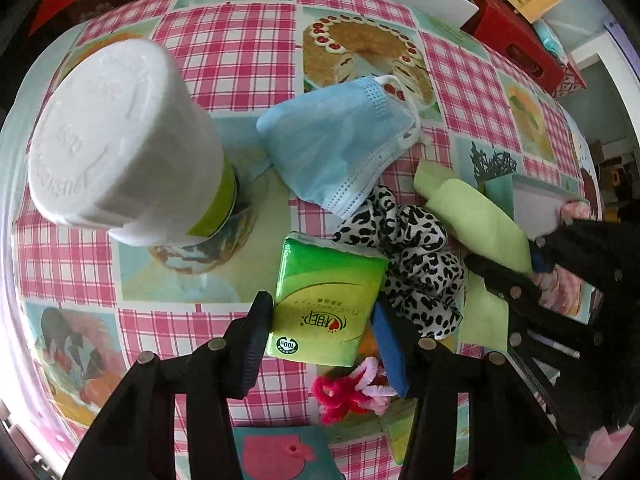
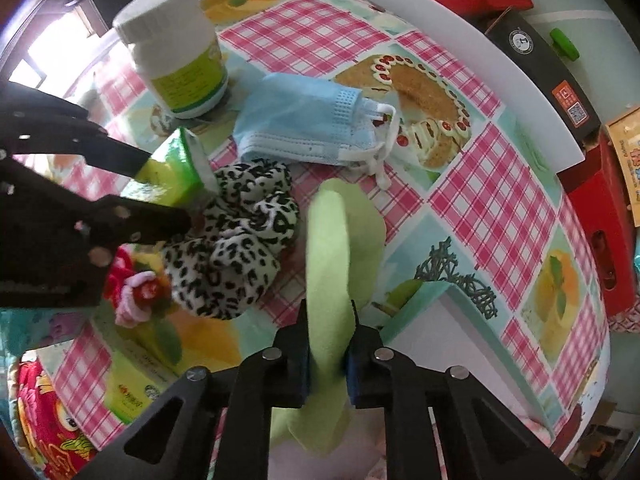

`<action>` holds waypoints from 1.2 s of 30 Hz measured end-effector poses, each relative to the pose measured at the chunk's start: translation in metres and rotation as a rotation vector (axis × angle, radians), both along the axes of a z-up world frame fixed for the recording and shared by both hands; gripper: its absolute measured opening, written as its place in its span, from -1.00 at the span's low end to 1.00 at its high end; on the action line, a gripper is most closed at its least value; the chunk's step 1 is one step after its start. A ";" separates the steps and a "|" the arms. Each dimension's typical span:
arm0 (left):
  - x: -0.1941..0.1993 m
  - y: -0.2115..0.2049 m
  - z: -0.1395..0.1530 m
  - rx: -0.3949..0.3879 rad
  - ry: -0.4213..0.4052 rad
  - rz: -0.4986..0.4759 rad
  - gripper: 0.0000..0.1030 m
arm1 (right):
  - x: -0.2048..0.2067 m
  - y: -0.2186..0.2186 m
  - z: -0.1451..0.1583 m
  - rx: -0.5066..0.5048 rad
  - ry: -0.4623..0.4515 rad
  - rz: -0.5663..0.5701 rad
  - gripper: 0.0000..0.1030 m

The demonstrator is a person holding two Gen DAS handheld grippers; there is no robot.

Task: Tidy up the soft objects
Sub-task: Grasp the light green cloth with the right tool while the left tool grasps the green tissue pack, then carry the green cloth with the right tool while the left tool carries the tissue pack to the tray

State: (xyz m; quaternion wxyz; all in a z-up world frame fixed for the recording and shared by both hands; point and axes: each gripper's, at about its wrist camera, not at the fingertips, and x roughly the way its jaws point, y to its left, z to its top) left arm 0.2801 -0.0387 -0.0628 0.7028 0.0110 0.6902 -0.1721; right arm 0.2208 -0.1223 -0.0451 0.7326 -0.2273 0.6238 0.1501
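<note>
Presently, left wrist view: the left gripper (image 1: pixel 324 312) points steeply down, jaws about half open and closed on the green tissue pack (image 1: pixel 326 300) at lower centre, one black pad on its left edge, the blue pad on its right. Just right of the pack lies the leopard scrunchie (image 1: pixel 404 256); above it, mid-frame, the blue face mask (image 1: pixel 340 148). A white bottle (image 1: pixel 124 140) stands at upper left on the checked tablecloth (image 1: pixel 240 48). Pink pipe-cleaner flower (image 1: pixel 352 388) sits below the pack. The right gripper (image 1: pixel 532 264) shows at the right edge, pinching green cloth.

Right wrist view: right gripper (image 2: pixel 329 344) is nearly shut, clamped on a fold of the green cloth (image 2: pixel 332 248), which stands up from the pads at lower centre. A teal-rimmed box (image 2: pixel 424 300) lies just right of it. Left gripper (image 2: pixel 160 184) at left grips the tissue pack (image 2: pixel 172 172).

Judgement: both picks made; the step is lifting. Next calls for raising each item clear of the scrunchie and carrying it to the box, probably.
</note>
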 end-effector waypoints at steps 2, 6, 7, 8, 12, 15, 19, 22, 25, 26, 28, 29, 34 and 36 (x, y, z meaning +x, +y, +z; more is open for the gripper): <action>-0.004 0.008 0.006 0.000 0.000 0.016 0.00 | -0.002 0.001 0.004 0.009 -0.001 0.000 -0.78; -0.008 0.015 0.008 0.000 0.005 0.047 0.00 | -0.007 -0.003 0.009 0.031 0.003 -0.019 -0.83; -0.009 0.016 0.010 0.001 0.006 0.052 0.00 | -0.010 -0.002 0.011 0.036 0.003 -0.023 -0.84; -0.011 0.017 0.011 0.001 0.006 0.054 0.00 | -0.013 -0.001 0.014 0.040 0.003 -0.026 -0.84; -0.018 0.018 0.023 0.000 -0.003 0.067 0.00 | -0.027 -0.005 0.033 0.071 -0.004 -0.046 -0.87; -0.026 0.021 0.039 0.001 -0.018 0.073 0.00 | -0.038 -0.007 0.051 0.087 -0.026 -0.055 -0.87; -0.037 0.024 0.068 0.005 -0.054 0.077 0.00 | -0.054 -0.012 0.083 0.106 -0.068 -0.065 -0.87; -0.049 0.025 0.094 0.003 -0.087 0.077 0.00 | -0.064 -0.012 0.106 0.115 -0.108 -0.074 -0.87; -0.060 0.020 0.122 0.004 -0.118 0.068 0.00 | -0.078 -0.017 0.131 0.114 -0.148 -0.082 -0.87; -0.065 0.018 0.132 0.004 -0.131 0.063 0.00 | -0.082 -0.017 0.137 0.112 -0.159 -0.086 -0.87; -0.075 0.012 0.148 -0.002 -0.155 0.051 0.00 | -0.093 -0.024 0.152 0.111 -0.183 -0.100 -0.87; -0.077 0.010 0.155 -0.004 -0.163 0.048 0.00 | -0.098 -0.027 0.159 0.109 -0.195 -0.109 -0.87; -0.104 -0.015 0.192 -0.029 -0.213 0.009 0.00 | -0.128 -0.052 0.189 0.085 -0.252 -0.163 -0.87; -0.112 -0.028 0.200 -0.038 -0.226 -0.007 0.00 | -0.139 -0.062 0.198 0.079 -0.265 -0.188 -0.87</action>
